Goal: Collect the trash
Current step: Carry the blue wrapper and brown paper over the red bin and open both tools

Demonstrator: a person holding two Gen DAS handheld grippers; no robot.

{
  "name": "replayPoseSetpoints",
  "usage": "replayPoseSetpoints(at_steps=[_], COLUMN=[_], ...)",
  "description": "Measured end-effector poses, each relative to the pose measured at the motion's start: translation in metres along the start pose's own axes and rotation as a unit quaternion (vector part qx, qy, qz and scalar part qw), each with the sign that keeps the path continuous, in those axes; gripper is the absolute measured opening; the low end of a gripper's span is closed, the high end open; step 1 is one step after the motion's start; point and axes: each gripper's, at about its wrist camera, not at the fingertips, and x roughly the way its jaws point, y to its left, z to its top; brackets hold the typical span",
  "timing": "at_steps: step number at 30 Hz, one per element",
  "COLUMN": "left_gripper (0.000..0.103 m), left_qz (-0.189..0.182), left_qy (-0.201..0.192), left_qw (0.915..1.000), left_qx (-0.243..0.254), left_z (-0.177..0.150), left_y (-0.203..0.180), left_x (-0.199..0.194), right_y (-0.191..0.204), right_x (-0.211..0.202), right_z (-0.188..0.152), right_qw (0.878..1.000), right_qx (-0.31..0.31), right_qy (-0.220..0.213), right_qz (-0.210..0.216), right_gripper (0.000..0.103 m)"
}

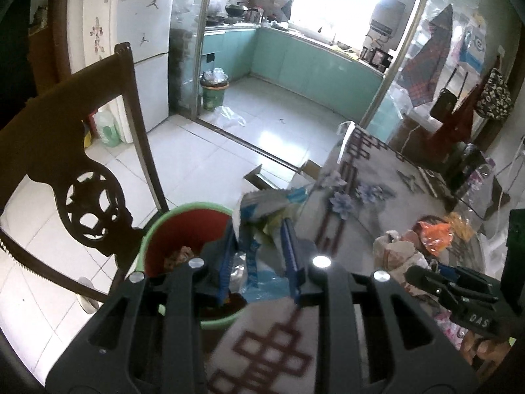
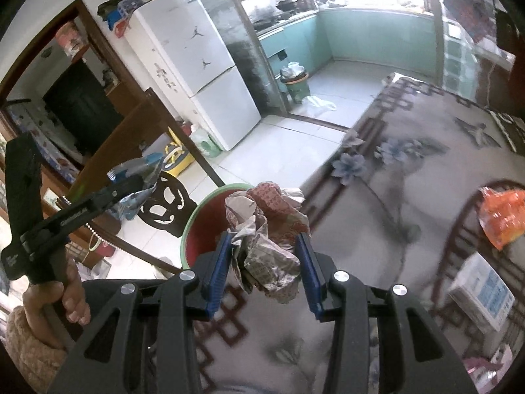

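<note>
My left gripper [image 1: 259, 229] is shut on a crumpled blue-and-white plastic wrapper [image 1: 262, 207] and holds it beside the rim of a green bin with a red inside [image 1: 183, 226]; it also shows in the right wrist view [image 2: 137, 177]. My right gripper [image 2: 265, 239] is shut on a crumpled wad of red-and-white printed paper [image 2: 269, 226] above the table edge, next to the same bin [image 2: 203, 226]. The right gripper also shows in the left wrist view [image 1: 416, 275] with the paper wad [image 1: 397, 249].
A dark carved wooden chair [image 1: 82, 177] stands left of the bin. The table has a flowered cloth [image 2: 410, 170] with an orange wrapper [image 2: 502, 213] and a white-blue box [image 2: 482, 298] at the right. A second full bin [image 1: 213, 88] stands in the kitchen doorway.
</note>
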Motion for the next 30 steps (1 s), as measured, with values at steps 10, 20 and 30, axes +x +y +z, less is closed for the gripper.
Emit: replayPoseSetpoints(at_steps=[10, 20, 30], left_gripper=[0.026, 0.026, 0.085], left_qz=[0.024, 0.03, 0.024], left_qy=[0.003, 0.028, 0.009], left_qw=[0.9995, 0.9986, 0.9964], left_qx=[-0.019, -0.035, -0.081], left_z=[0.016, 0.015, 0.019], left_y=[0.042, 0.073, 0.091], left_x=[0.022, 0.048, 0.05], right_y=[0.041, 0.069, 0.072], right_x=[0.057, 0.112, 0.119], right_z=[0.024, 0.028, 0.027], right_qw=[0.998, 0.995, 0.996], right_qx=[-0.04, -0.065, -0.063], right_qy=[0.024, 0.062, 0.052], right_qz=[0.031, 0.041, 0.031], right_gripper=[0.04, 0.04, 0.074])
